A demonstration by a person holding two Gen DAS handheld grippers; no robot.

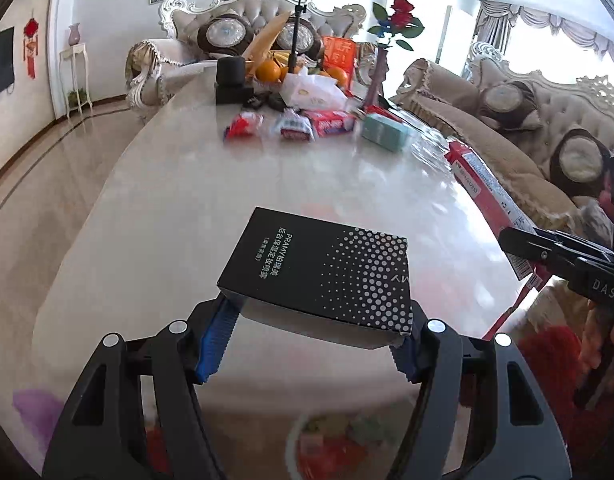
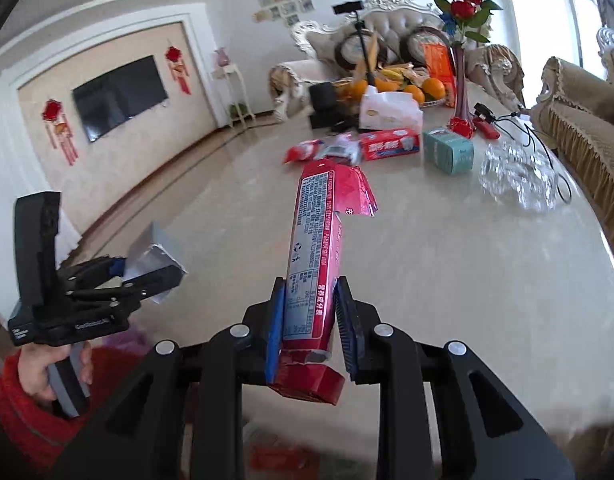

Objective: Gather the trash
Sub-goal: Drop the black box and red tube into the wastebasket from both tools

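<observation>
Above the near end of the pale worktop, both hand-held grippers are carrying trash clear of the surface: the left hand-held gripper is clamping a black box across its near end, its blue pads pressing on the two side walls, and the right hand-held gripper is squeezing a long red carton near its torn lower end, jaws drawn narrow around it. Doing this step well probably means keeping both grips steady while the loads are travelling, since each piece is sticking far out ahead of the pads and could be swinging or slipping if the wrists are tipping quickly; the carton, gripped low with a loose flap at its far end, looks the likelier to twist. No bin is clearly showing in either view, only blurred colours below the fingers, so where the pieces are going cannot be told. More likely trash is lying well apart from both hand-held grippers at the far end of the worktop: a red wrapper, a red flat box and a teal box, beside a glass dish.
</observation>
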